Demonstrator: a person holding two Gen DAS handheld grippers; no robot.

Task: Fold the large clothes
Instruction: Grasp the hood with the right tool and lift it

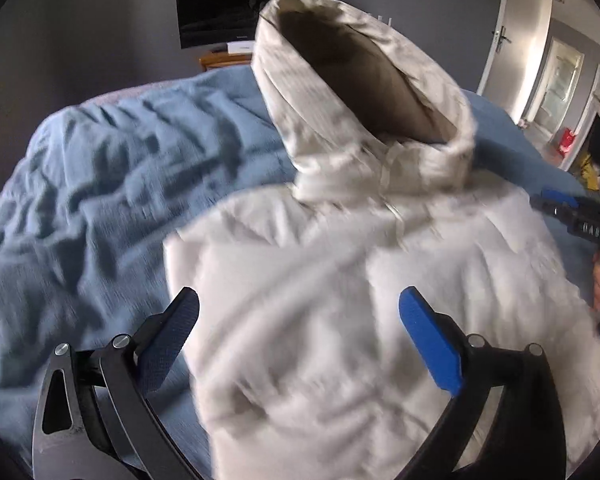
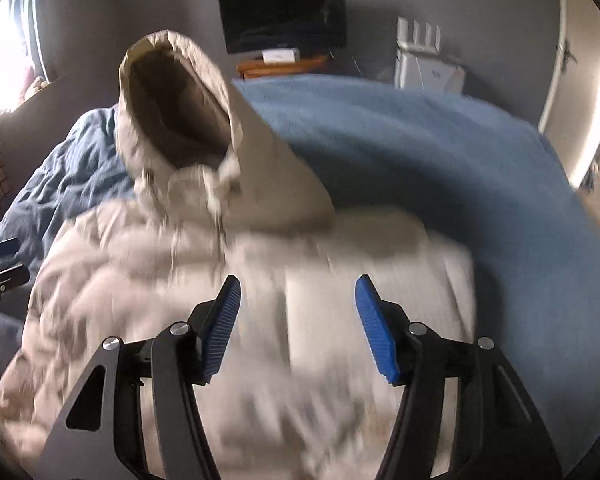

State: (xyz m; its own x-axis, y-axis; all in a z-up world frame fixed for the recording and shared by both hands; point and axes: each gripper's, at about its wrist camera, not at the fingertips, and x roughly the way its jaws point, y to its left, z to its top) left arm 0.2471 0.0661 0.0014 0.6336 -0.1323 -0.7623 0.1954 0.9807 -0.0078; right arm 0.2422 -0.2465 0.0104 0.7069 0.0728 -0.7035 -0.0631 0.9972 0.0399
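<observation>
A large cream hooded sweatshirt (image 1: pixel 340 280) lies on a blue bedspread (image 1: pixel 100 168), body towards me, hood (image 1: pixel 364 92) standing open at the far end. It also fills the right wrist view (image 2: pixel 188 280), where its hood (image 2: pixel 176 112) stands open too. My left gripper (image 1: pixel 299 304) is open and empty over the sweatshirt's body near its left edge. My right gripper (image 2: pixel 298 292) is open and empty over the body's right part. The right gripper shows in the left wrist view (image 1: pixel 572 216) at the sweatshirt's right side. Both views are motion-blurred.
The bedspread (image 2: pixel 440 168) spreads around the garment, rumpled on the left. A dark television (image 1: pixel 240 8) hangs on the grey wall behind the bed above a wooden shelf (image 2: pixel 280 66). A white radiator (image 2: pixel 420 56) and a door (image 1: pixel 512 40) stand at the right.
</observation>
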